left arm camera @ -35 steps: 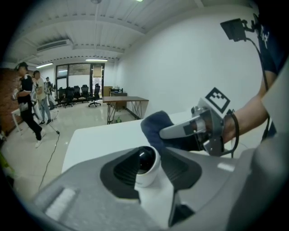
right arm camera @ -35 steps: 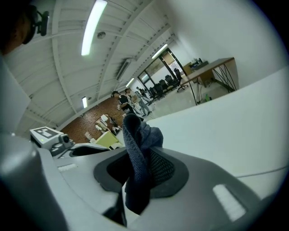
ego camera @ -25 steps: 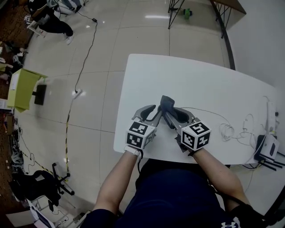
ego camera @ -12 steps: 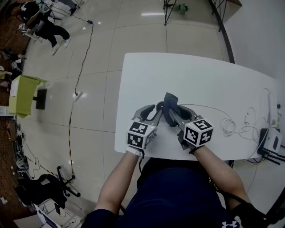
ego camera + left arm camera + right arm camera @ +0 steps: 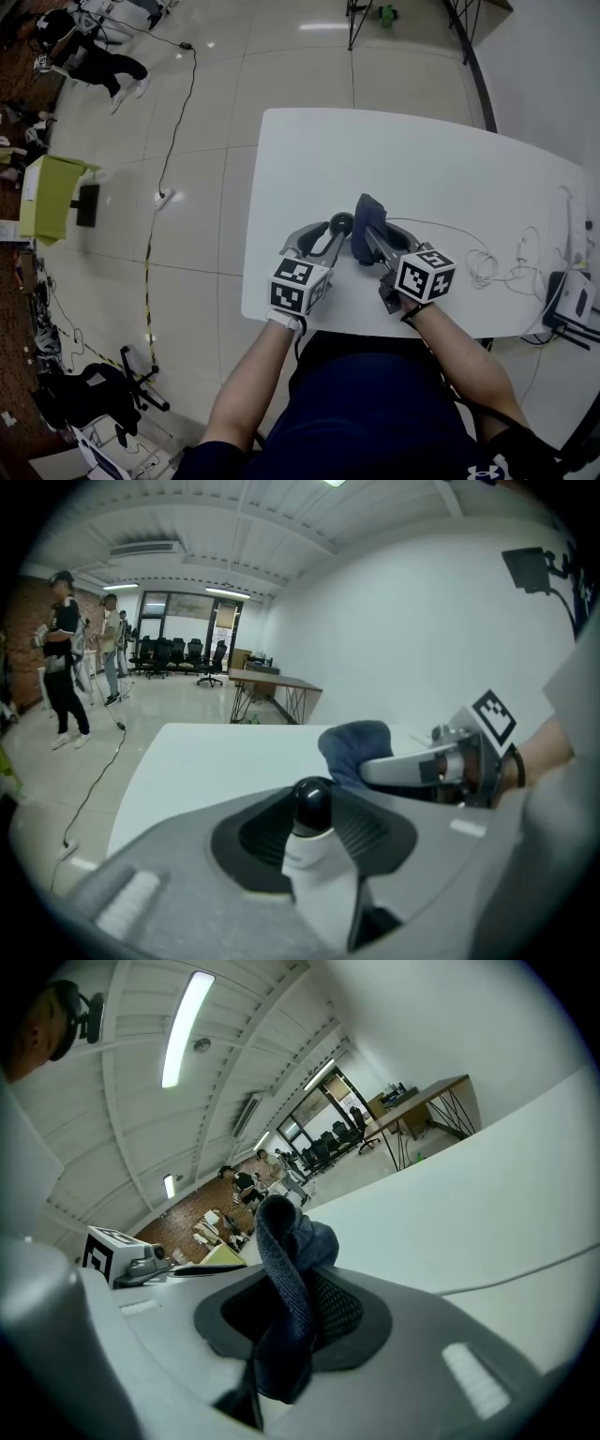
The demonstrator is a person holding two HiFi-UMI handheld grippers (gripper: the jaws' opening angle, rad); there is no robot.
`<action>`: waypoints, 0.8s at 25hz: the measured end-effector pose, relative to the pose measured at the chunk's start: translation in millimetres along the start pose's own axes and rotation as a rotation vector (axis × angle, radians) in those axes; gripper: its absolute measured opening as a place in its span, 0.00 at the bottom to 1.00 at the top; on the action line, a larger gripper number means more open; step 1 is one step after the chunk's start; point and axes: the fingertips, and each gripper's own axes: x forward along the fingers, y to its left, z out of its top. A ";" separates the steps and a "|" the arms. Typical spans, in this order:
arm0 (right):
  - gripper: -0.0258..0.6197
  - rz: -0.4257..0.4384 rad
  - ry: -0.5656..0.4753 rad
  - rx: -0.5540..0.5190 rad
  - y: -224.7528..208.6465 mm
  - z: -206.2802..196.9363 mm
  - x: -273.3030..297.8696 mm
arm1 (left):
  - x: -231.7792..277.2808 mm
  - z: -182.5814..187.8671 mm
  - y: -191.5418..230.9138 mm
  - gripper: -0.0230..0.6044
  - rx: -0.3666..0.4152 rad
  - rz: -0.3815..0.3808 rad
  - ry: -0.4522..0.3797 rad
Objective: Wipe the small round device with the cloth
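Note:
The small round device [image 5: 341, 223], with a black dome on a white body [image 5: 307, 829], sits clamped in my left gripper [image 5: 335, 231] over the white table [image 5: 422, 159]. My left gripper [image 5: 314, 813] is shut on it. A dark blue cloth [image 5: 367, 216] stands bunched in my right gripper [image 5: 365, 236], just right of the device. In the left gripper view the cloth [image 5: 354, 747] hangs close behind the device, a small gap apart. The right gripper view shows the cloth [image 5: 286, 1274] pinched between the pads of my right gripper [image 5: 291, 1321].
Thin white cables [image 5: 487, 267] loop over the table's right part, beside a white box [image 5: 570, 300] at the right edge. A black cord [image 5: 173, 141] runs across the floor at left. People stand far off at the top left.
The cloth and my right gripper have shifted right and rolled, coming off the tip of the left gripper. The round device, covered before, now shows. My left gripper has stayed put.

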 end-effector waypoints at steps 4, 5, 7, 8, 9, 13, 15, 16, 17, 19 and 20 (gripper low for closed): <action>0.19 -0.055 0.046 0.043 -25.0 -17.7 1.7 | 1.6 -2.0 -1.1 0.24 -0.009 0.004 -0.003; 0.19 -0.064 0.072 0.050 -30.2 -25.7 3.8 | 0.9 -1.9 -1.2 0.24 -0.010 0.004 -0.003; 0.19 -0.078 0.127 0.055 -35.8 -42.3 8.9 | -1.5 -4.4 -3.0 0.24 -0.010 -0.007 0.004; 0.19 -0.085 0.147 0.057 -37.6 -49.4 11.0 | -2.5 -5.8 -4.6 0.24 -0.009 -0.014 0.009; 0.19 -0.092 0.161 0.061 -39.9 -55.0 12.6 | -2.8 -7.1 -6.1 0.24 -0.006 -0.017 0.013; 0.19 -0.119 0.187 0.100 -50.6 -65.8 16.6 | 0.6 -12.0 -2.2 0.24 0.010 -0.002 0.013; 0.19 -0.128 0.192 0.127 -50.3 -67.4 18.8 | -2.6 -10.1 -1.9 0.24 0.001 -0.007 0.013; 0.19 -0.129 0.193 0.142 -50.9 -67.9 19.4 | -3.5 -9.0 -2.4 0.24 -0.001 -0.010 0.015; 0.19 -0.128 0.192 0.160 -52.2 -68.3 19.6 | -3.7 -7.9 -2.9 0.24 0.000 -0.012 0.016; 0.19 -0.121 0.181 0.205 -54.1 -67.4 18.0 | -3.3 -5.9 -3.8 0.24 0.001 -0.014 0.011; 0.19 -0.121 0.168 0.225 -54.3 -65.3 15.7 | -3.3 -5.7 -3.5 0.24 -0.001 -0.014 0.005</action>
